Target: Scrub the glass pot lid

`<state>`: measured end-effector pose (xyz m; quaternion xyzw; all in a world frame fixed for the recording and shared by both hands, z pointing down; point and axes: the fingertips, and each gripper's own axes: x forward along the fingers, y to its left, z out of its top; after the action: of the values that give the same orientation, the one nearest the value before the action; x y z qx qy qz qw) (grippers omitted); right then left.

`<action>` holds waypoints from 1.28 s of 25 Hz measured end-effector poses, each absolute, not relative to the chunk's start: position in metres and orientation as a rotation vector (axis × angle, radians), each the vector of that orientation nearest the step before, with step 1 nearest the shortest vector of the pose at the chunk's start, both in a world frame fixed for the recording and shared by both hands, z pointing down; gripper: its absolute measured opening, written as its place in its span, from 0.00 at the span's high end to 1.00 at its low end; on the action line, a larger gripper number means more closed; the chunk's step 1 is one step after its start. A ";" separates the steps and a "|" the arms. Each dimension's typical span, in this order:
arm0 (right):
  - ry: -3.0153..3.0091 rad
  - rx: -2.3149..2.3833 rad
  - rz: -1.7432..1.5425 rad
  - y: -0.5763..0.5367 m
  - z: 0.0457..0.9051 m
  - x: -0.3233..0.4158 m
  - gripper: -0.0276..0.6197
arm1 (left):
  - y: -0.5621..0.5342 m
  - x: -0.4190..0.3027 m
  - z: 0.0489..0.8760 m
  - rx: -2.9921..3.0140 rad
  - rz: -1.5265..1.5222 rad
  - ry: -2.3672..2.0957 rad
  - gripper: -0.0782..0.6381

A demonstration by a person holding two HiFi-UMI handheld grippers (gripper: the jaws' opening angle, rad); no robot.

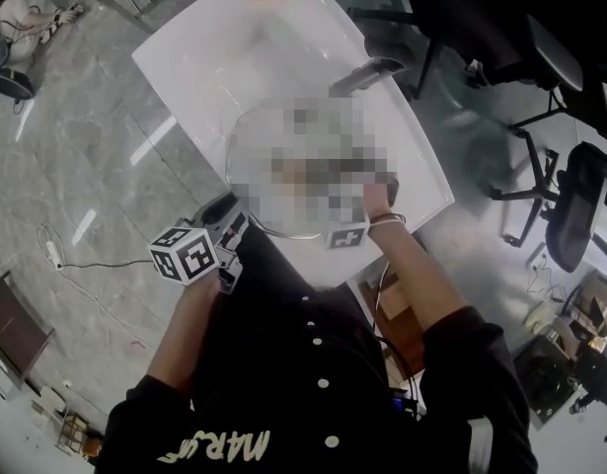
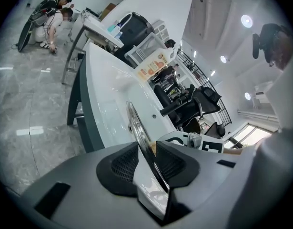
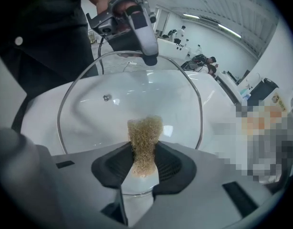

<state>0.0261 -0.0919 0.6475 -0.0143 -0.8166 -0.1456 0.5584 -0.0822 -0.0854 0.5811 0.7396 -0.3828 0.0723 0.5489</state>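
Glass pot lid (image 3: 132, 92): held in the air above the white sink basin (image 1: 209, 62) set in the counter, at the end nearest the person and short of the faucet (image 1: 367, 75).
Left gripper (image 2: 148, 159): jaws pressed onto the lid's metal rim. The glass passes edge-on between the pads and runs away from them over the basin.
Right gripper (image 3: 145, 156): jaws pinching a tan fibre scrub pad (image 3: 144, 142), whose free end sticks out forward toward the glass.
Contact: the pad's tip seems to meet the lower middle of the lid's face. Whether it presses or only touches cannot be read.
Progress: judged to be in the scrubbing itself. The lid is secured and the pad is at the glass, so pick-up and positioning are done.
Left to do: the glass looks clear, with no suds or water showing, so how much of the face has been covered cannot be told. The rest of this face, the rim band and the other face probably remain.
Orientation: a round disc with no long axis. Its broad face is turned square to the right gripper, and its plane lines up with the left jaws, which hold the rim on the side opposite the pad.
Tilt: from the head view the outline is a wide oval, so it lies nearer flat than upright.
Which face: no knob shows, so top or underside cannot be told.
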 end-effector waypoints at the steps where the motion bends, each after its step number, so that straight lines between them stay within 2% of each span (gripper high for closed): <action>1: -1.928 -0.038 -0.342 -0.089 0.646 0.027 0.74 | -0.085 -0.082 0.581 1.752 0.174 -0.911 0.71; 15: -1.910 -0.160 -0.323 -0.039 0.634 0.045 0.74 | -0.083 -0.082 0.578 1.762 0.197 -0.939 0.71; 32: -1.807 -0.578 -0.194 0.013 0.614 0.073 0.74 | -0.082 -0.081 0.575 1.740 0.168 -0.957 0.72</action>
<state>0.0728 0.0131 0.6139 -0.2472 -0.7727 -0.0829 0.5788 -0.0807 -0.0820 0.5751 0.7329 -0.4032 0.0707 0.5434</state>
